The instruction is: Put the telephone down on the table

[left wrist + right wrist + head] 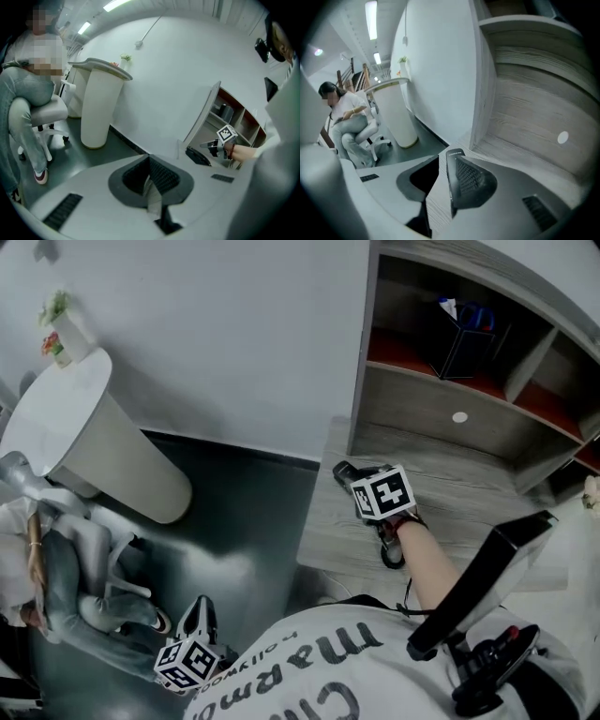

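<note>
Telephone and surroundings, placed relative to the table: shelf unit standing along the table's far side; seated person well beyond its left edge; right gripper over its left end, 2 jaws clamped on the telephone, held edge-on, contact with the table indiscernible; left gripper below its near-left corner, jaw tips together, empty.
</note>
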A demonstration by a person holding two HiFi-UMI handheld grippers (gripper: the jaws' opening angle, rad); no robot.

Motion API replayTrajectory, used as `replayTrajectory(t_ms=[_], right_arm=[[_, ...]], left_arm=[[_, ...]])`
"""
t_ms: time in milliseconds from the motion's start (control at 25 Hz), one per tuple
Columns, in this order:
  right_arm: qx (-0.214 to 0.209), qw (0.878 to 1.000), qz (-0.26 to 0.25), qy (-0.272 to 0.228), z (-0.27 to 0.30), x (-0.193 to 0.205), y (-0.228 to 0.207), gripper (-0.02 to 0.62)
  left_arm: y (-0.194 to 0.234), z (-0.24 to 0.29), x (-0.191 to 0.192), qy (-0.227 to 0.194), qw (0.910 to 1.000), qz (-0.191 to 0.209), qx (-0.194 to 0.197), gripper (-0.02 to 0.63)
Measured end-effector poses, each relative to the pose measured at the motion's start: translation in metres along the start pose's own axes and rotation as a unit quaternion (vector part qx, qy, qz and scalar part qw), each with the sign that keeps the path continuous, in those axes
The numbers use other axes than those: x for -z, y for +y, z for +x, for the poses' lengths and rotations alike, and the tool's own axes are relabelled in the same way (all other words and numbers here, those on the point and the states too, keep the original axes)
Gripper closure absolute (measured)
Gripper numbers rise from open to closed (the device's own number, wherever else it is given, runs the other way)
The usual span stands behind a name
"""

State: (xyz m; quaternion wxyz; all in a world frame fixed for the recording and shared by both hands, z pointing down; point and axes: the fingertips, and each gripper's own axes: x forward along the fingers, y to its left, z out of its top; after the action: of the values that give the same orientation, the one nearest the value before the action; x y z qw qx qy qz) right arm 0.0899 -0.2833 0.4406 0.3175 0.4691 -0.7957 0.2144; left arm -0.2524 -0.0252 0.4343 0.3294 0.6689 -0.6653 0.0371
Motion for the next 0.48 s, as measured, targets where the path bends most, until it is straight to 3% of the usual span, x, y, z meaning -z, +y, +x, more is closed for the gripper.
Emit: replayTrajectory(t_ms=[120, 200, 480], right_arm=[[-0.015, 0.998, 0.057, -0.034, -0.022, 0.001, 0.015, 0.560], [-0.025, 0.995, 0.080, -0.047, -0.038, 0.007, 0.028, 0.572], [0.003, 0.988, 0.143, -0.059, -0.092, 0.066, 0.060, 0.584]], left_arm=[[0.010, -0.016, 0.000, 0.004, 0.9999, 0.009, 0.011, 0.597], [0.015, -0.027, -0.001, 0.006, 0.9996, 0.017, 0.020, 0.597], [0.033, -0.062, 0.009, 0.015, 0.9974, 0.038, 0.059, 0.597]])
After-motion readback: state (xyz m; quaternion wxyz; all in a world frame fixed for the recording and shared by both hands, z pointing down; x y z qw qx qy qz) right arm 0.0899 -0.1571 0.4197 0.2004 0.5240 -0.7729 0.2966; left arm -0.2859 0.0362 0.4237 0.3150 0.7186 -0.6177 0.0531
